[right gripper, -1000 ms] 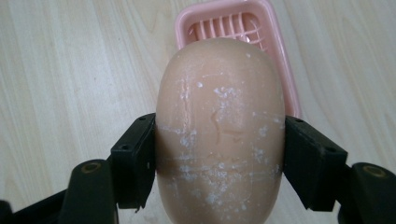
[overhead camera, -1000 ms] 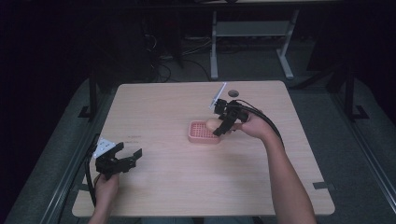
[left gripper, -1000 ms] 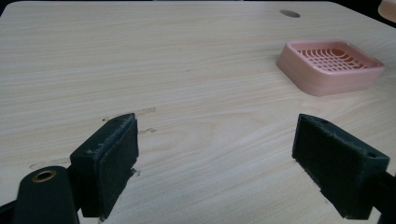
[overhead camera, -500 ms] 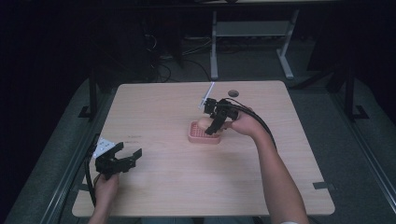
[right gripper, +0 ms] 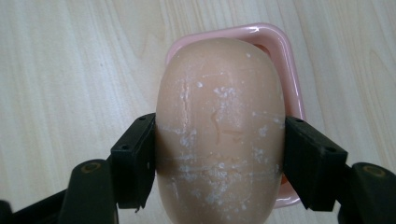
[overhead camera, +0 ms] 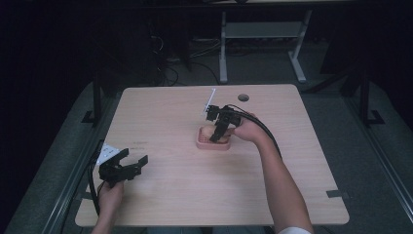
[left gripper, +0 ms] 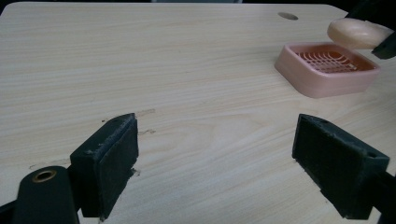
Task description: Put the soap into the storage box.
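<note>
Right gripper view: the soap bar (right gripper: 219, 135) is clamped across its width between the jaws of the right hand-held gripper (right gripper: 219, 154), directly above the pink soap dish (right gripper: 280, 44), a position suited to lowering it onto the dish's slotted grille. Whether the bar touches the dish cannot be told. High view: the dish (overhead camera: 204, 143) sits mid-desk (overhead camera: 160, 107). Well apart from the dish, near the desk's front left corner, the left hand-held gripper (overhead camera: 132, 159) rests with jaws spread, holding nothing.
</note>
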Demonstrator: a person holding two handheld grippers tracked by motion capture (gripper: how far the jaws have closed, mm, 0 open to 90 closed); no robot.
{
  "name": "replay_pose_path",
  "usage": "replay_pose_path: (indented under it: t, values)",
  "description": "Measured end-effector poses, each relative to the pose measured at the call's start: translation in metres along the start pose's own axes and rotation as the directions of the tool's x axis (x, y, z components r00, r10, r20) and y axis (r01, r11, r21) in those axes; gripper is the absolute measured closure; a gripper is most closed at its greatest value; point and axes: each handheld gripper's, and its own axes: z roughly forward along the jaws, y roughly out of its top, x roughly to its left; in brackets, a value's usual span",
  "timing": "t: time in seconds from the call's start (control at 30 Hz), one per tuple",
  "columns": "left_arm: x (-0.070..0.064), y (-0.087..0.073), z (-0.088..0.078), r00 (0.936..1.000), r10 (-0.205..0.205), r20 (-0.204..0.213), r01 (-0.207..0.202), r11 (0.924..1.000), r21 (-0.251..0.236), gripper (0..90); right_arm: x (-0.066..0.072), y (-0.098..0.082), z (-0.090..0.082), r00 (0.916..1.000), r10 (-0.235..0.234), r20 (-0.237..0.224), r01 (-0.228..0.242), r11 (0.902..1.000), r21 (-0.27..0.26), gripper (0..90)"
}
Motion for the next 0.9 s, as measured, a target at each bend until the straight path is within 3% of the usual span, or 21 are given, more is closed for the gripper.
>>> replay_pose_path:
  t: [0.9]
  values:
    - [0.002, -0.001, 0.000, 0.9996, -0.027, 0.009, 0.027, 0.9996, -0.006, 14.2, -0.008, 0.006, 0.022, 0.9999, 0.005, 0.012, -0.005, 0.9989, 0.047, 31.6]
